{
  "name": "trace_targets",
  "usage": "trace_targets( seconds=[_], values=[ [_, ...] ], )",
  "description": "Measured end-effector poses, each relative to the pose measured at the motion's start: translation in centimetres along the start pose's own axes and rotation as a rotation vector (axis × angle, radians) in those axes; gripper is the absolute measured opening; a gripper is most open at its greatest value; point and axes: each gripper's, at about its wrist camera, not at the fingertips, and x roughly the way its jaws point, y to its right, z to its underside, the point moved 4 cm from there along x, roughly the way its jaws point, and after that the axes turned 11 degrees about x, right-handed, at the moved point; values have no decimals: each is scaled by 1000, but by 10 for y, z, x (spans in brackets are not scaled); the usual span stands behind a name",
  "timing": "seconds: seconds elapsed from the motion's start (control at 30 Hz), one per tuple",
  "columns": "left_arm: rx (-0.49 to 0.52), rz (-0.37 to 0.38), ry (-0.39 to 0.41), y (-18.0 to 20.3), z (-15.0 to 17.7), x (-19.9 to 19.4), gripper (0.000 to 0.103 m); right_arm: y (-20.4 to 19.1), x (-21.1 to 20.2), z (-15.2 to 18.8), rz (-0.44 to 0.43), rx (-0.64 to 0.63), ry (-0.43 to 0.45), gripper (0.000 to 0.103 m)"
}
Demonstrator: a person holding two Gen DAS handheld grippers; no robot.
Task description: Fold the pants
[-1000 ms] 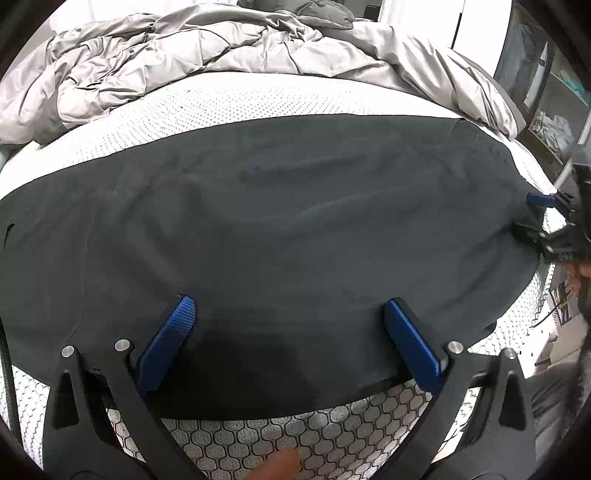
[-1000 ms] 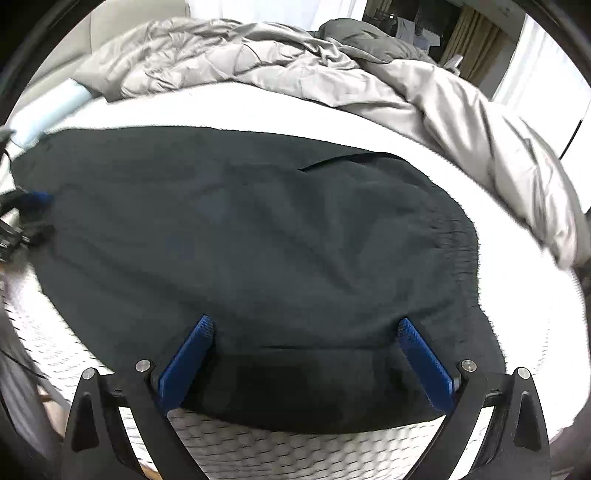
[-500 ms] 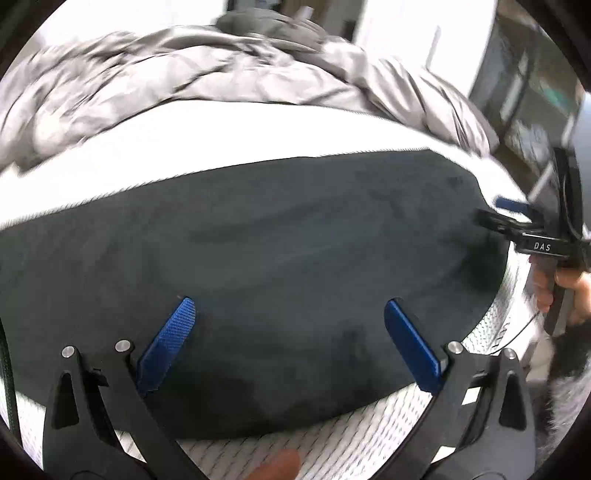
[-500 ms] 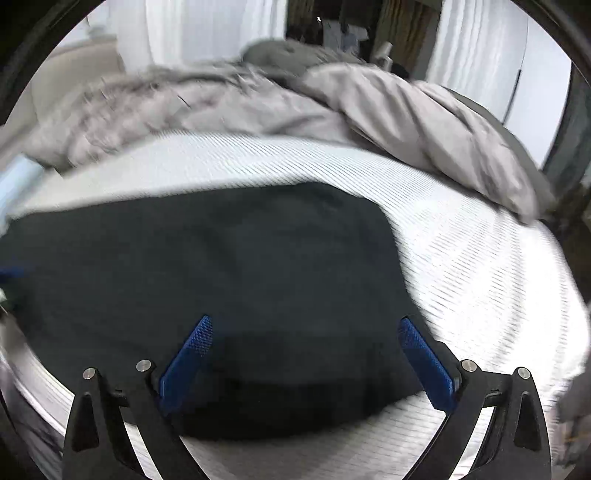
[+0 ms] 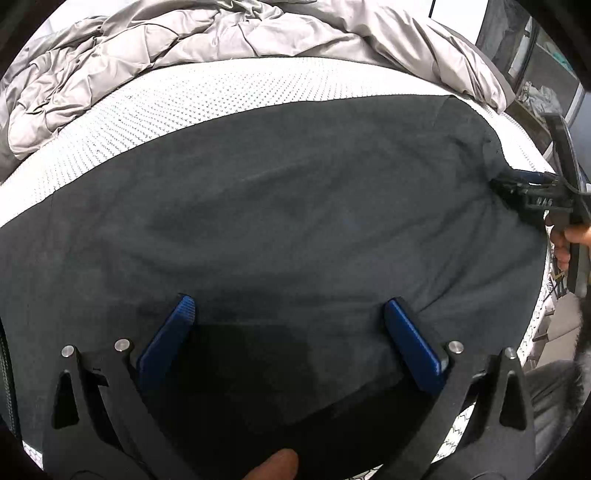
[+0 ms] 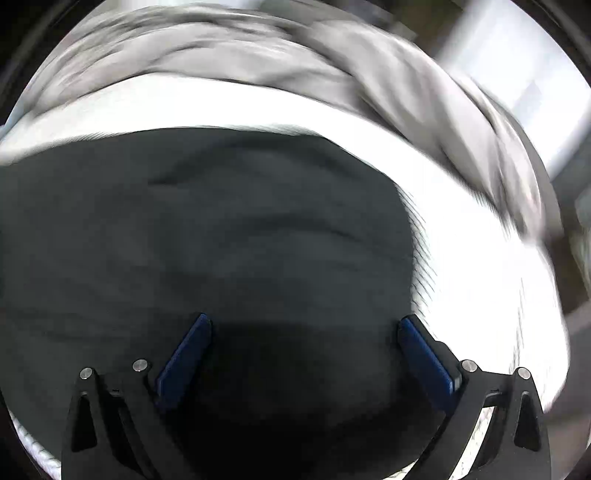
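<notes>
Dark grey pants [image 5: 295, 206] lie spread flat across the white mattress [image 5: 177, 99]. My left gripper [image 5: 293, 314] hovers open just above the near part of the fabric, with nothing between its blue pads [image 5: 173, 332]. In the blurred right wrist view, the pants [image 6: 221, 236] fill the lower left, and my right gripper [image 6: 304, 332] is open over their near edge, close to the cloth's right end. The left wrist view shows the right gripper [image 5: 517, 184] at the pants' right end, held by a hand [image 5: 569, 240].
A rumpled grey duvet [image 5: 221, 33] is piled along the far side of the bed. Bare white mattress [image 6: 480, 258] lies to the right of the pants. Shelving and a doorway [image 5: 535, 74] stand beyond the bed's right corner.
Both grippers have dropped closer to the pants and stay open. The right view has swung right and is now motion-blurred. New wrinkles show in the fabric near the right gripper.
</notes>
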Motion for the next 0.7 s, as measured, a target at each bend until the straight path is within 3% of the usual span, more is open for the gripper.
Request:
trace_targets(
  seconds=[0.07, 0.2, 0.3, 0.4, 0.5, 0.53, 0.6, 0.63, 0.7],
  values=[
    [-12, -7, -2, -1, -2, -3, 102, 15, 7, -1, -99, 100, -37, 102],
    [-24, 33, 71, 3, -20, -24, 102, 3, -28, -11, -5, 26, 65, 102],
    [-4, 23, 67, 6, -46, -13, 102, -18, -60, -21, -85, 19, 156, 102],
    [26, -17, -2, 8, -65, 19, 102, -61, -52, -38, -245, -7, 117, 102],
    [25, -7, -72, -1, -63, 43, 102, -108, -21, -37, -311, -54, 26, 102],
    [28, 0, -67, -3, -62, 42, 102, -122, -6, -34, -303, -92, -21, 102],
    [48, 5, -62, -7, -61, 39, 102, -134, 0, -21, -226, -182, -27, 102],
    [51, 0, -67, -10, -60, 38, 102, -125, 0, -23, -227, -177, -22, 102],
    [48, 0, -65, -15, -57, 37, 102, -90, 4, -35, -126, -104, -11, 100]
  ],
)
